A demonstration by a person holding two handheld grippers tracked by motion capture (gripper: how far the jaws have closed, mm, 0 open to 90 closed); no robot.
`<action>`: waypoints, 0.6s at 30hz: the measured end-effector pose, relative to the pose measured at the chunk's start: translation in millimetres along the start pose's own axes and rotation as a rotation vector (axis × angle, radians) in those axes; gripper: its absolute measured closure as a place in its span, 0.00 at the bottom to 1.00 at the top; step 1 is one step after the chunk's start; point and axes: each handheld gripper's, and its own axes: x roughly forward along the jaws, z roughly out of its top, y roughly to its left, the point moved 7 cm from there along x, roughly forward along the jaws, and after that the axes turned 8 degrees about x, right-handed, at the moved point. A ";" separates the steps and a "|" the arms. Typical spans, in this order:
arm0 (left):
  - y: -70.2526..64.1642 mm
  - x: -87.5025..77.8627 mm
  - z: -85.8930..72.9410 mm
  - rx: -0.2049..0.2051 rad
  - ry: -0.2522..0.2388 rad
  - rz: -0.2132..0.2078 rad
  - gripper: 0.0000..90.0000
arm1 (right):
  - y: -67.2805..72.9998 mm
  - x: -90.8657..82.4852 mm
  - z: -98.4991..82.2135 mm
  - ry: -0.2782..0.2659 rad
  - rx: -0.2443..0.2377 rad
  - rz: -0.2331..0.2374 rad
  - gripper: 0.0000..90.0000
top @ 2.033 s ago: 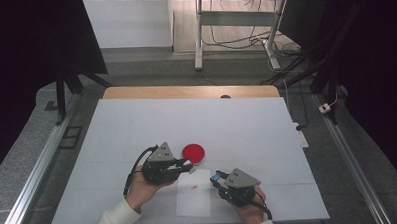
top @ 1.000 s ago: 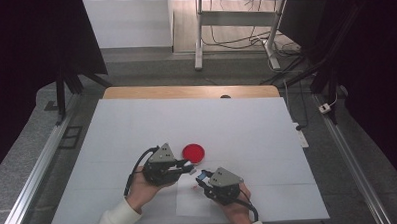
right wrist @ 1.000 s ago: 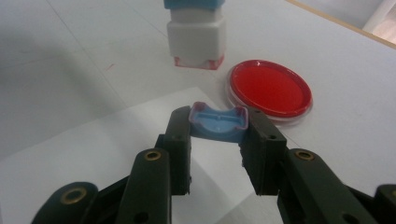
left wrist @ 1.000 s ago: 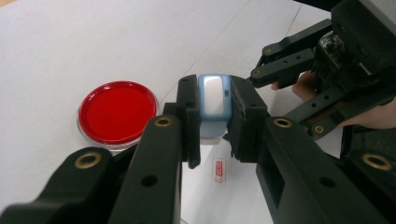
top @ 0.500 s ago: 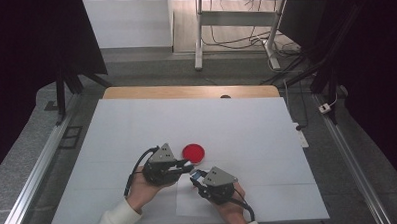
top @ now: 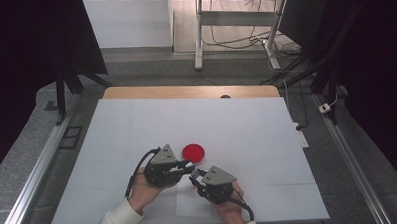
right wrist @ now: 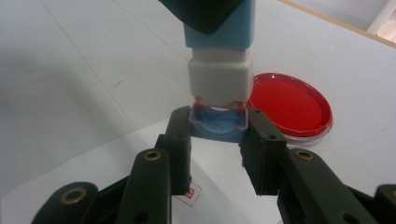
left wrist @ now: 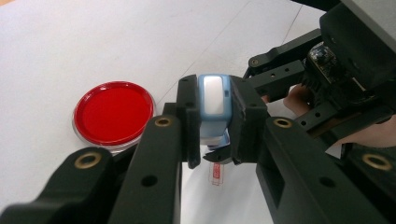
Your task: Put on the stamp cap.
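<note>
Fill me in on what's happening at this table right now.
A person is working with two hand-held tongs over a white table. The left tongs are clamped on a small blue and white stamp-like block. The right tongs grip the clear blue cap at its lower end, so both hold the same piece, close together near the table's front edge. A red round dish sits flat on the table just beyond them, untouched. A sheet of paper lies under the hands.

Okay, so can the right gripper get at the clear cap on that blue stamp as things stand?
Probably yes: the right gripper already has its jaws on the clear cap, while the left gripper holds the blue stamp; nothing sits between.
</note>
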 end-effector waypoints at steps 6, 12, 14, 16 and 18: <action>-1.1 1.0 0.1 0.002 0.000 0.005 0.84 | -0.6 1.3 -0.3 0.002 0.008 -0.014 0.71; -1.8 2.4 -0.1 -0.002 -0.004 0.013 0.84 | -1.6 1.9 0.4 -0.006 0.023 -0.035 0.71; -2.1 3.1 -0.3 -0.004 -0.004 0.013 0.84 | -1.9 2.0 0.3 -0.006 0.025 -0.042 0.71; -2.3 3.4 -0.2 -0.007 -0.007 0.012 0.84 | -2.2 2.0 0.3 -0.006 0.026 -0.047 0.71; -2.6 3.4 0.1 -0.011 -0.012 0.009 0.84 | -2.7 1.9 0.0 0.001 0.029 -0.046 0.71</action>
